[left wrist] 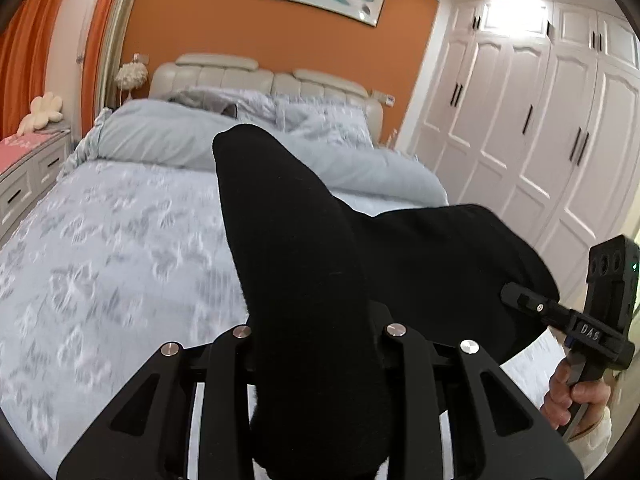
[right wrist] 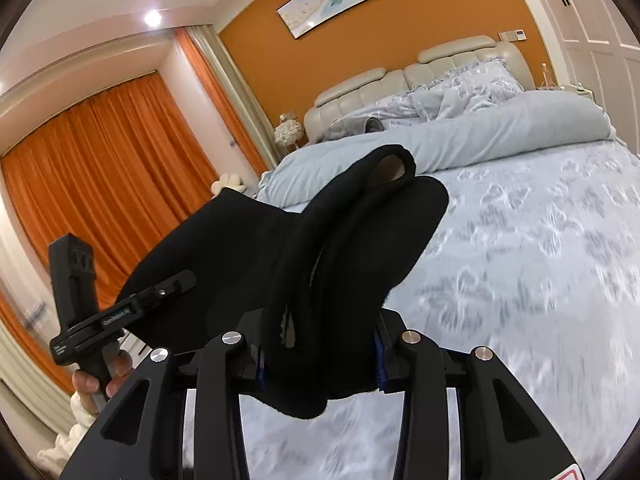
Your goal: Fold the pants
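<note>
The black pants [left wrist: 304, 240] hang in the air above the bed, stretched between both grippers. In the left wrist view the cloth runs over my left gripper [left wrist: 316, 320] and hides its fingertips; the jaws are shut on a bunch of it. At the right edge of that view my right gripper [left wrist: 516, 296] pinches the pants' other end, with a hand [left wrist: 568, 392] on its handle. In the right wrist view a thick fold of the pants [right wrist: 360, 240] is clamped in my right gripper [right wrist: 320, 340]. My left gripper [right wrist: 184, 280] bites the cloth at the left.
Below lies a bed [left wrist: 100, 260] with a pale blue flowered cover, a rolled duvet [left wrist: 160, 136] and pillows at the headboard [left wrist: 240, 76]. White wardrobe doors [left wrist: 540, 120] stand on the right, a dresser [left wrist: 28, 176] on the left, orange curtains [right wrist: 100, 160] beyond.
</note>
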`<state>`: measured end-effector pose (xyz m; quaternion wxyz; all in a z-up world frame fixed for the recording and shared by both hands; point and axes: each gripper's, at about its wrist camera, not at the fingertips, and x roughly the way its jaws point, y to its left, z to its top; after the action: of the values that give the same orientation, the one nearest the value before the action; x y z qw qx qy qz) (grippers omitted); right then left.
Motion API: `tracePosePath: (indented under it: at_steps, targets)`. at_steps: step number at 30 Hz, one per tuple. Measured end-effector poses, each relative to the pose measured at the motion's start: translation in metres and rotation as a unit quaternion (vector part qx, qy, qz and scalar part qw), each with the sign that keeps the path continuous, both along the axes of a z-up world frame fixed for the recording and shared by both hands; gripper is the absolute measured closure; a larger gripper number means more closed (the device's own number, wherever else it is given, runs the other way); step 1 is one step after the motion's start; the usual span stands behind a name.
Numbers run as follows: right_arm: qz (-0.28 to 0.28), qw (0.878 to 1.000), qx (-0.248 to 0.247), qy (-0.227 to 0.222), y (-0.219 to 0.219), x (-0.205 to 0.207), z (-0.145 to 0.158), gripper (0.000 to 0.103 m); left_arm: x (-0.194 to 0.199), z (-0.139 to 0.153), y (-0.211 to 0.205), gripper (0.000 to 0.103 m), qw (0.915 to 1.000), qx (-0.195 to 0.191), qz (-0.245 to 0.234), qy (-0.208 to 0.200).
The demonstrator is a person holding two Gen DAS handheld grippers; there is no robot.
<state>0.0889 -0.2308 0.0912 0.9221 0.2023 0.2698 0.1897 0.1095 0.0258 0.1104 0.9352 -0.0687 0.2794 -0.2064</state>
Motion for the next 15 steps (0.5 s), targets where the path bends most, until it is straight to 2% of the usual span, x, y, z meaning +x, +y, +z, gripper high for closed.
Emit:
tracePosePath:
  at_steps: [2,5,9,12,13,14,15]
  targets:
    - [-0.007,1.000,-0.002,0.003,-0.003,0.034,-0.013,0.067,0.035,-0.010,-0.004,0.075,0.9999,0.000,0.009,-0.005]
    - [-0.014,1.000,-0.003,0.017,-0.006,0.085,-0.045,0.067,0.089,-0.044,-0.010,0.075,0.9998,0.005,0.016,0.010]
    - [-0.020,0.998,-0.012,0.059,-0.006,0.149,-0.115,0.065,0.149,-0.114,-0.014,0.075,0.9986,0.015,0.029,0.042]
    - [-0.026,0.993,-0.030,0.113,-0.007,0.186,-0.185,0.060,0.189,-0.188,-0.015,0.072,0.9942,0.029,0.039,0.095]
    - [-0.027,0.987,-0.038,0.153,-0.008,0.197,-0.215,0.057,0.198,-0.215,-0.015,0.070,0.9906,0.044,0.046,0.121]
    - [-0.030,0.982,-0.045,0.182,-0.009,0.200,-0.233,0.044,0.204,-0.239,-0.014,0.056,0.9861,0.058,0.051,0.147]
    - [-0.026,0.983,-0.018,0.183,-0.017,0.196,-0.248,0.044,0.203,-0.254,-0.008,0.047,0.9840,0.057,0.060,0.158]
